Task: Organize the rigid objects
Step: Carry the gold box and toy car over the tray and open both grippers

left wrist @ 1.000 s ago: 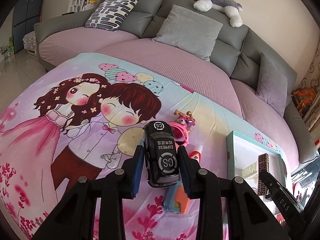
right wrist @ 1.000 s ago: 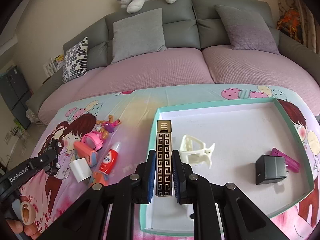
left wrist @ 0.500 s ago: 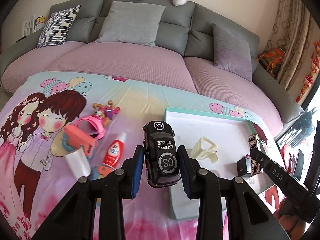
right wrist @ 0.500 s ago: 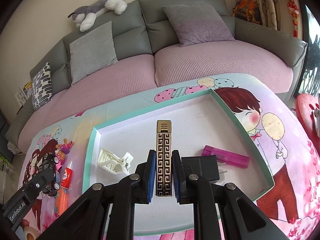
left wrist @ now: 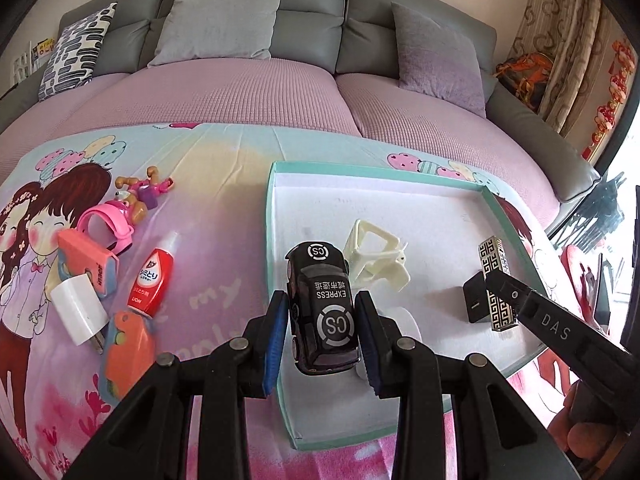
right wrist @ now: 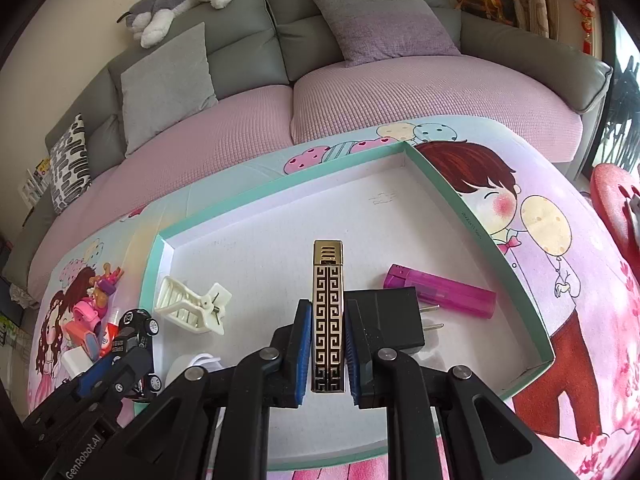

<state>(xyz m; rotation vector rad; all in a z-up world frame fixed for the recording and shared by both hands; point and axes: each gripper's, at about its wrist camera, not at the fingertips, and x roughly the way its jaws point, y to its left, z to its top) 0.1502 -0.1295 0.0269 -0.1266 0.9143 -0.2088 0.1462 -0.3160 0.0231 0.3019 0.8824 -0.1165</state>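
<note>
My left gripper [left wrist: 322,322] is shut on a black toy car [left wrist: 321,308] and holds it above the near left part of the teal-rimmed white tray [left wrist: 276,216]. My right gripper [right wrist: 328,344] is shut on a gold and black patterned lighter [right wrist: 328,316], held upright over the tray [right wrist: 472,216]. It also shows in the left wrist view [left wrist: 495,280]. In the tray lie a cream hair claw clip [right wrist: 192,308], a black charger plug [right wrist: 396,316] and a magenta lighter [right wrist: 440,290].
On the cartoon cloth left of the tray lie a red bottle [left wrist: 154,276], a white charger [left wrist: 78,310], an orange toy [left wrist: 128,348], a pink watch [left wrist: 106,226] and a small figure [left wrist: 144,188]. A sofa with cushions [left wrist: 220,20] stands behind.
Both grippers have swung right and lower over the tray, each still holding its object. The toy car now hangs over the tray's left edge.
</note>
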